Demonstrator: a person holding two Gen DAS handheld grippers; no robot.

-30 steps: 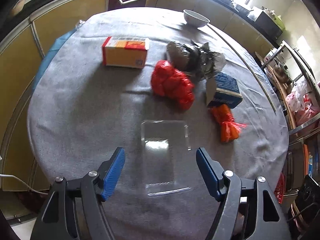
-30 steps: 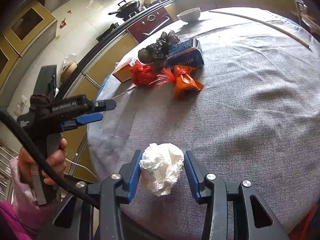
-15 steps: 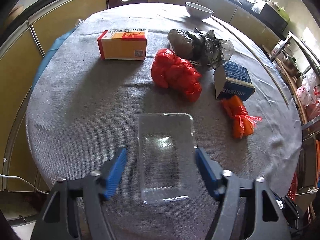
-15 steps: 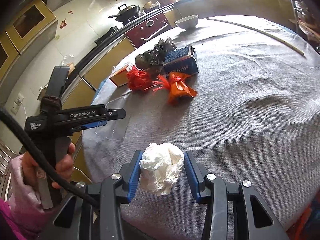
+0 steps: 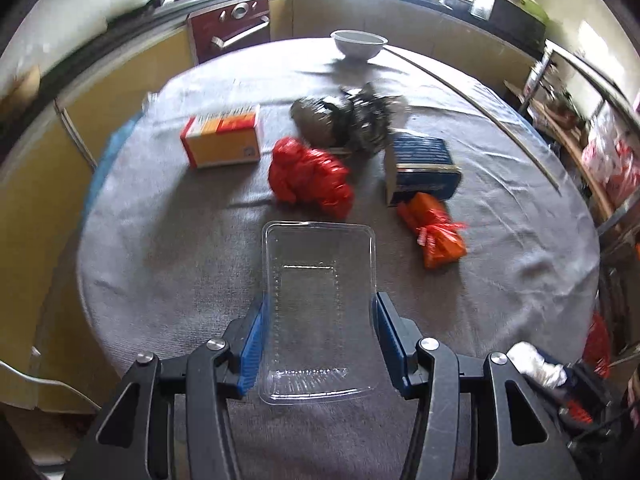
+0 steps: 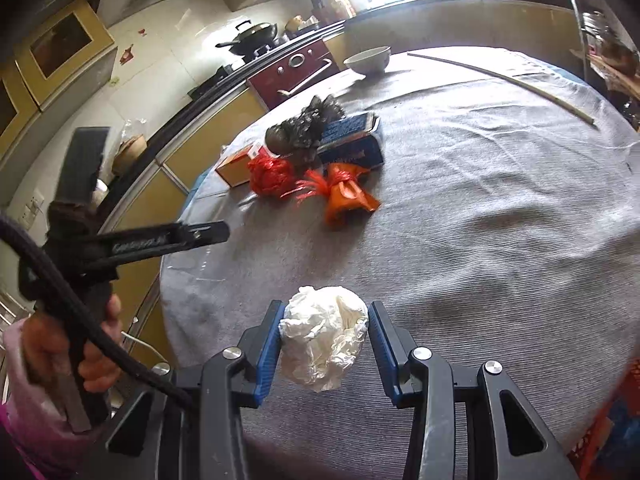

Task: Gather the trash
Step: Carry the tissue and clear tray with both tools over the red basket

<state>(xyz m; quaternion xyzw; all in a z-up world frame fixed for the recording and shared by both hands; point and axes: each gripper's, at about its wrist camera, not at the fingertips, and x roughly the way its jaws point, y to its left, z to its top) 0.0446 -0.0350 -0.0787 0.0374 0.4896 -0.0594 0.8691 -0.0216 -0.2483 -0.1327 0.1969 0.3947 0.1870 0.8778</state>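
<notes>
Round table [image 5: 168,264] under a grey ribbed cloth, filling most of both views, yellow kitchen cabinets [image 5: 132,80] curving behind it with a dark red oven front [image 5: 230,36] set among them.

Left gripper [image 5: 318,344] low over the near edge, blue pads [image 5: 252,340] on either side of a clear plastic tray [image 5: 318,300]; jaws closing, tray between them, pads at or just against its long walls, whether already pressing cannot be told. Tray's far end out beyond the fingertips, near end down between the black arms. Seen from the right wrist as a black tool held by a hand [image 6: 72,344] with a pink sleeve and a thick black cable.

Right gripper [image 6: 324,344] clenched on a crumpled white paper ball [image 6: 324,340], both blue pads pressed to its sides, above the cloth near the table's edge.

Farther out, a cluster of rubbish: orange-and-white carton [image 5: 222,136] on the left, apart from the rest; dark blue box [image 5: 420,164]; crumpled grey-black foil bag [image 5: 344,120] behind; red plastic bag [image 5: 310,178] just beyond the tray; smaller knotted orange bag [image 5: 436,232] touching the blue box's near side.

White bowl [image 5: 358,42] at the far rim. Thin pale stick [image 6: 500,80] lying along the far right of the cloth.
</notes>
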